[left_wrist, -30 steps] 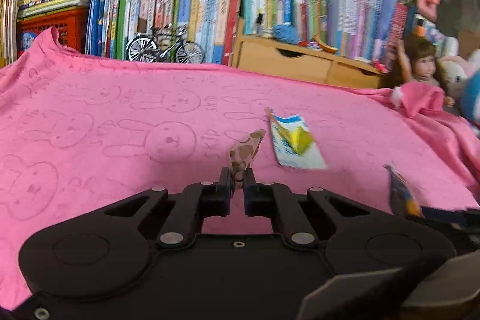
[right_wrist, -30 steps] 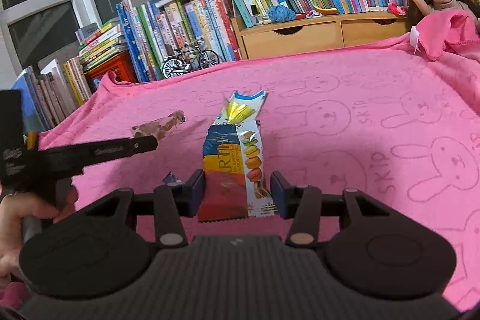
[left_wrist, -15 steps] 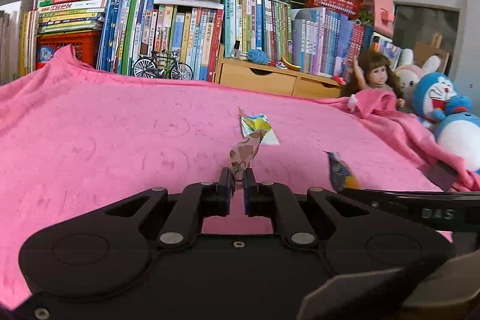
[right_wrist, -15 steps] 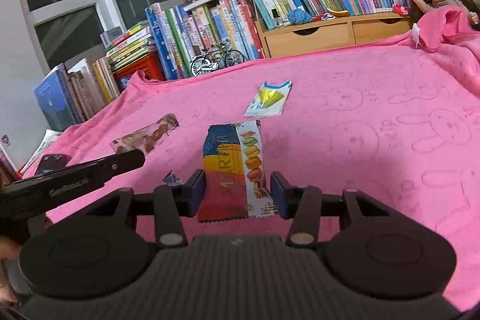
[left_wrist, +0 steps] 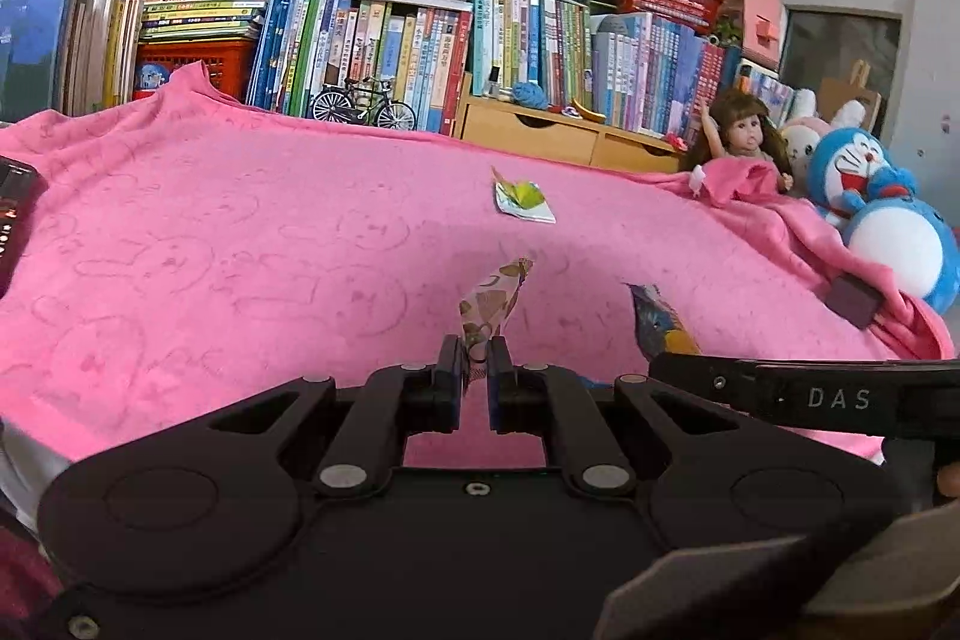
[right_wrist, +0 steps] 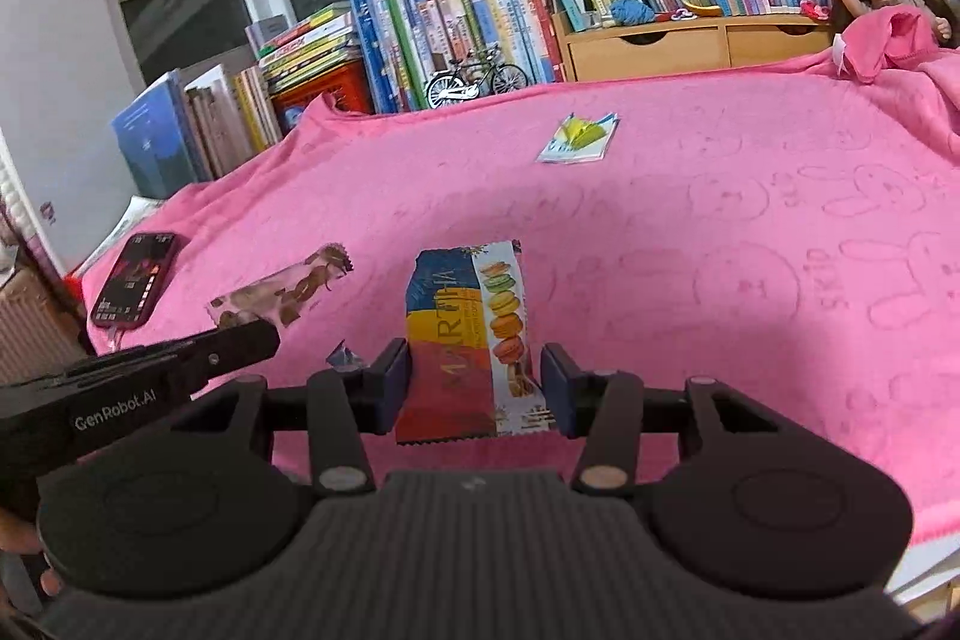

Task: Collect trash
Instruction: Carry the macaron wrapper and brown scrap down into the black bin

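- Black plastic, the left gripper (left_wrist: 475, 364) has its jaws pinched nearly together on the end of a brown-printed wrapper (left_wrist: 489, 301), which sticks up and forward out of the tips, clear of the pink blanket (left_wrist: 210, 244).
- The right gripper (right_wrist: 475, 379) is held wide, its blue-padded fingers (right_wrist: 393, 381) flanking a macaron wrapper (right_wrist: 465, 340). The wrapper's long axis runs straight out along the fingers. Both side edges look touched or very nearly so, and it appears lifted off the blanket, but I cannot tell how firm that hold is.
- In the right wrist view the left gripper sits just to the left, with the brown wrapper angled toward the blanket's left edge.
- One piece is left lying: a yellow-and-white packet (right_wrist: 579, 137) flat on the blanket toward its far edge, ahead of both grippers and well apart from them. Neither gripper is plainly nearer.
- A phone (right_wrist: 135, 280) lies at the blanket's left edge.
- No bin shows in either view, so where the held pieces should go is unclear.
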Demonstrator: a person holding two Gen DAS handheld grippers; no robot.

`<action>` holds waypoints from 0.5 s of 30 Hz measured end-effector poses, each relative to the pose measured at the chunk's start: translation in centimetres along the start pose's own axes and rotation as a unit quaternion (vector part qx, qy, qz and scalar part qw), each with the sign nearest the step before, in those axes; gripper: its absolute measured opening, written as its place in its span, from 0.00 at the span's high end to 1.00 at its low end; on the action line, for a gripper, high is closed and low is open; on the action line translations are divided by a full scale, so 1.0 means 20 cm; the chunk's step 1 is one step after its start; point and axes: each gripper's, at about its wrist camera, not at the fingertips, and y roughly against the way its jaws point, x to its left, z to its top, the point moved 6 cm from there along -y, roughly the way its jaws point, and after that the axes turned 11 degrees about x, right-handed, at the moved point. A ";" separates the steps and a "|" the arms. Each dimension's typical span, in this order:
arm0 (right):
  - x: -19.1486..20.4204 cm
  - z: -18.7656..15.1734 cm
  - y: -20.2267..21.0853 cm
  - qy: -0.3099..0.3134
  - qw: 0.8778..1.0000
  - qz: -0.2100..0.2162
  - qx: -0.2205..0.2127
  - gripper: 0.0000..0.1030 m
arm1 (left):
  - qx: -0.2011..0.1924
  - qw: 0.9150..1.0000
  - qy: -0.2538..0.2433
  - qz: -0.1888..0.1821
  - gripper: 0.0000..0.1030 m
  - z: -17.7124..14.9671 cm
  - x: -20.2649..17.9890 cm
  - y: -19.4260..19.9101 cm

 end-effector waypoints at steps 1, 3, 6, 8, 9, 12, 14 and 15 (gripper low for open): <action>0.01 -0.03 0.01 0.003 1.000 0.001 0.003 0.49 | 0.001 1.000 -0.002 -0.001 0.93 -0.02 0.00 0.03; 0.03 -0.08 0.02 0.009 1.000 -0.001 0.009 0.49 | 0.005 1.000 -0.011 -0.002 0.93 -0.07 -0.01 0.06; 0.05 -0.16 0.03 0.015 1.000 -0.002 0.023 0.49 | 0.018 1.000 -0.013 0.002 0.93 -0.13 0.00 0.10; 0.05 -0.21 0.04 0.013 0.999 0.000 0.034 0.49 | 0.035 0.999 0.001 -0.001 0.93 -0.18 0.02 0.12; 0.05 -0.24 0.04 0.011 0.999 0.000 0.040 0.49 | 0.047 0.999 0.008 -0.005 0.93 -0.21 0.03 0.13; 0.05 -0.32 0.04 0.008 0.998 0.000 0.057 0.49 | 0.077 0.997 0.011 -0.005 0.93 -0.29 0.05 0.13; 0.05 -0.37 0.03 0.005 0.998 -0.001 0.068 0.49 | 0.095 0.995 0.002 -0.001 0.93 -0.35 0.05 0.12; 0.05 -0.40 0.02 0.004 0.997 -0.001 0.074 0.49 | 0.104 0.995 0.000 0.002 0.93 -0.38 0.06 0.11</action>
